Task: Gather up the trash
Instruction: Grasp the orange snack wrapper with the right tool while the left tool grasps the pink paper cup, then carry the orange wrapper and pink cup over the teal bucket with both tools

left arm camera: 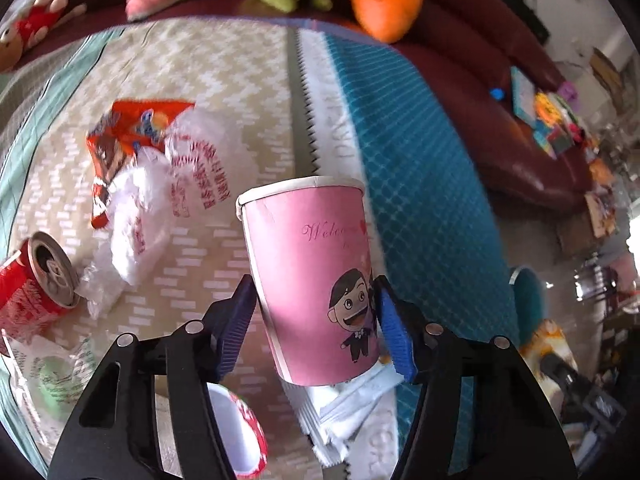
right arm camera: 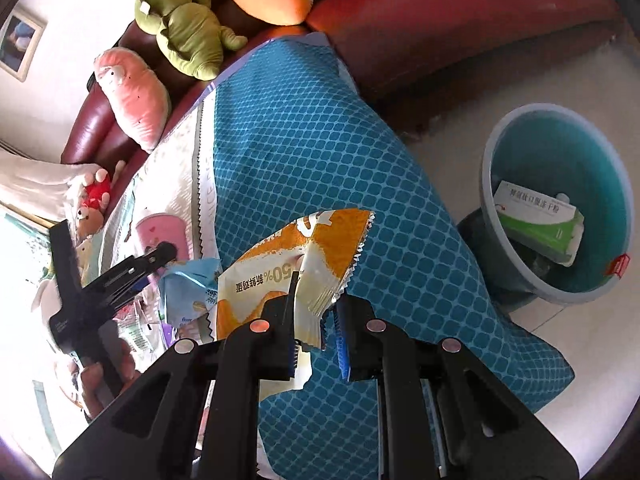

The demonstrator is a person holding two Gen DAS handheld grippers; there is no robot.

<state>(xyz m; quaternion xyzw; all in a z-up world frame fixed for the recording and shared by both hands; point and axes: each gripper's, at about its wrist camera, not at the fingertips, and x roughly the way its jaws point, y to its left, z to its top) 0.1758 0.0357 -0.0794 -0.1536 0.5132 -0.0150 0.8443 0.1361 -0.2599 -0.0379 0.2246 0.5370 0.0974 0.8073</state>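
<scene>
My left gripper [left arm camera: 316, 320] is shut on a pink paper cup [left arm camera: 312, 272] with a cartoon figure, held upright above the cloth-covered table [left arm camera: 224, 80]. The cup also shows in the right wrist view [right arm camera: 162, 236]. My right gripper [right arm camera: 316, 332] is shut on an orange and white snack wrapper [right arm camera: 288, 264], held above the blue cloth [right arm camera: 304, 152]. A blue trash bin [right arm camera: 556, 200] stands on the floor to the right, with a green and white box [right arm camera: 540, 220] in it.
On the table lie a red can [left arm camera: 32, 280], a white plastic bag [left arm camera: 168, 200], an orange wrapper [left arm camera: 132, 128], white packets [left arm camera: 348, 412] and a red-rimmed cup [left arm camera: 240, 432]. A dark red sofa [right arm camera: 460, 20] with plush toys [right arm camera: 188, 32] stands behind.
</scene>
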